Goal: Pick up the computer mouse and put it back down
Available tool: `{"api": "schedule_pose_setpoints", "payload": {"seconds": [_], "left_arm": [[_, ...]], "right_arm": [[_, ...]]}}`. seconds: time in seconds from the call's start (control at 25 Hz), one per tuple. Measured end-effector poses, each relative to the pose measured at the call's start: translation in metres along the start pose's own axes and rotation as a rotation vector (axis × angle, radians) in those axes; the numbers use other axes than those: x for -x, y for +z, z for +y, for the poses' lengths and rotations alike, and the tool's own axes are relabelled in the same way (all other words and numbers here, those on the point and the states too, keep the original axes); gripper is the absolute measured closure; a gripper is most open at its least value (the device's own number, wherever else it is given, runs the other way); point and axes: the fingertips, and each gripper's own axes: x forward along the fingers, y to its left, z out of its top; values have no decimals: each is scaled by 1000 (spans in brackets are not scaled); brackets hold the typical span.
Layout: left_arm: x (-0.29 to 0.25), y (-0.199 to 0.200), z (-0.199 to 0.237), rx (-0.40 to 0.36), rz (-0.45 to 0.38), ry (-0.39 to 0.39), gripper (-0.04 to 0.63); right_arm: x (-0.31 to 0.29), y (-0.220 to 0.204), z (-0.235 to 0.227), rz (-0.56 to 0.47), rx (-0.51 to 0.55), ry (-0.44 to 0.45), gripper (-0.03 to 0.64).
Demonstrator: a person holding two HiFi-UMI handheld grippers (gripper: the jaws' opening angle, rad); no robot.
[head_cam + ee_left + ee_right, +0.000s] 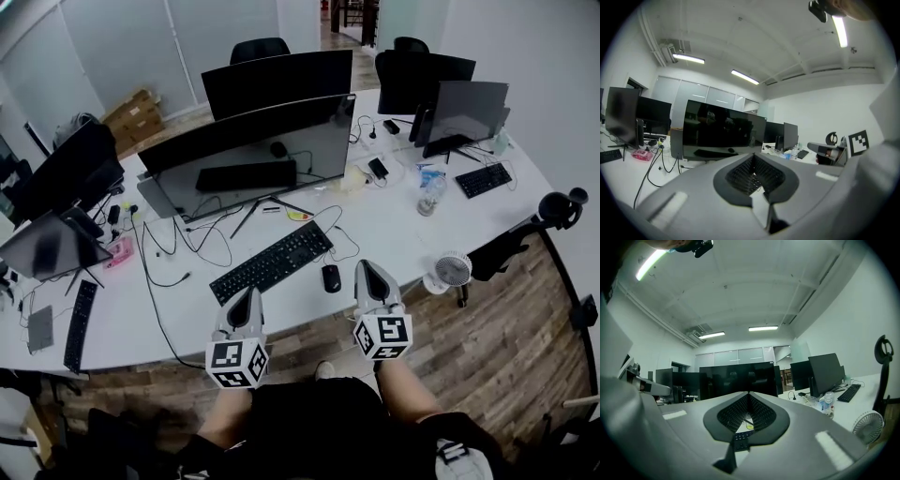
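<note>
The black computer mouse lies on the white desk, just right of a black keyboard. Near the desk's front edge my right gripper hovers with its tips a little right of the mouse and not touching it; its jaws meet and hold nothing. My left gripper hangs over the front edge, below the keyboard, also shut and empty. In the left gripper view the closed jaws point towards the big monitor. The right gripper view shows the closed jaws aimed at the monitors; the mouse is hidden there.
A large monitor stands behind the keyboard, with more monitors to the right and left. Cables, a water bottle, a small white fan and a second keyboard are on the desk. A wooden floor lies below.
</note>
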Motion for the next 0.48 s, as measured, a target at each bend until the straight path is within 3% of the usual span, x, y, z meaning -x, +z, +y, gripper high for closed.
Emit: {"api": "schedule_pose_setpoints", "payload": {"seconds": [0.4,0.48], "left_arm": [[-38,0,39,48,22,70,541],[-43,2,45,45,25,72,541]], "right_arm": [[-66,-30,-3,82,11,13,614],[-77,-42,-3,106,11,10,542]]}}
